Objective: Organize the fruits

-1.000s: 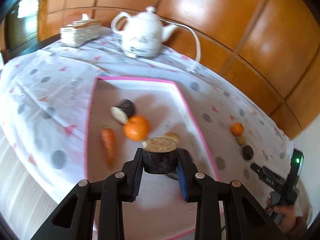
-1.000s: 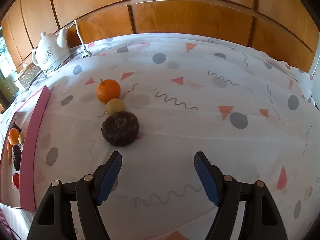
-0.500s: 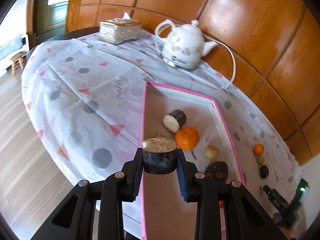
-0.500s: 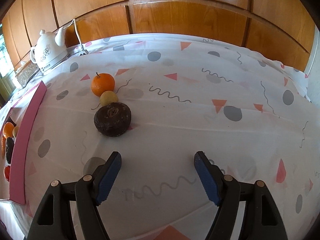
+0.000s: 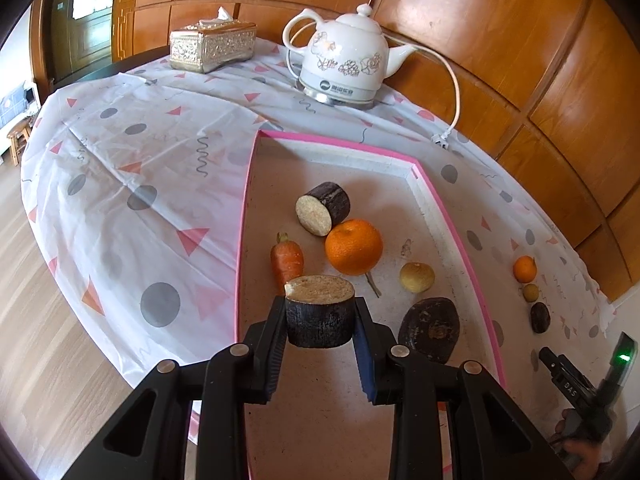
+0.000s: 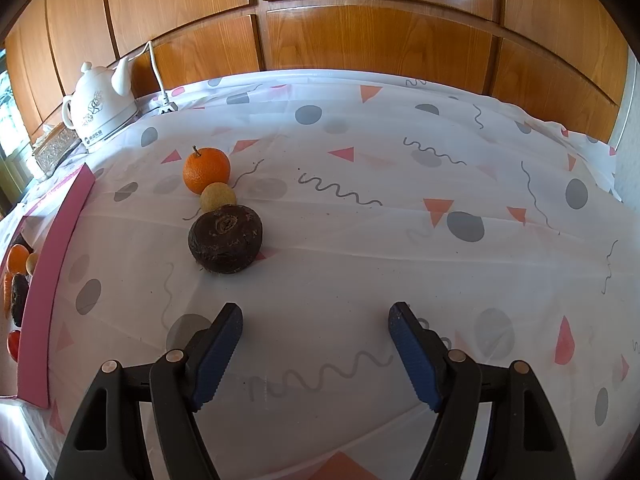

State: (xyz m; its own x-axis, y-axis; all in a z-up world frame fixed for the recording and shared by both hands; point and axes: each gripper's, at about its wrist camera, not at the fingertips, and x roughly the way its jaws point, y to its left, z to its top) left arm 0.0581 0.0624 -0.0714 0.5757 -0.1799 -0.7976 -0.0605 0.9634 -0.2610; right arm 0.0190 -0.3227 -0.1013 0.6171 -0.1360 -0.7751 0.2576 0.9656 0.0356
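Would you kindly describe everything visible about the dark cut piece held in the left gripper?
The dark cut piece is a short, stubby cylinder with rough, blackish skin and a pale tan, grainy cut face turned upward. It sits upright, clamped at both sides by the left gripper, above the near part of the pink-rimmed tray. Only the gripper visibly touches it.

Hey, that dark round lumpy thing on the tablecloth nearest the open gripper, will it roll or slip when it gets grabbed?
The dark round fruit sits on a flattened underside, so it probably won't roll far. Its rough, wrinkled skin should grip well. The right gripper looks open wider than it, so it likely fits.
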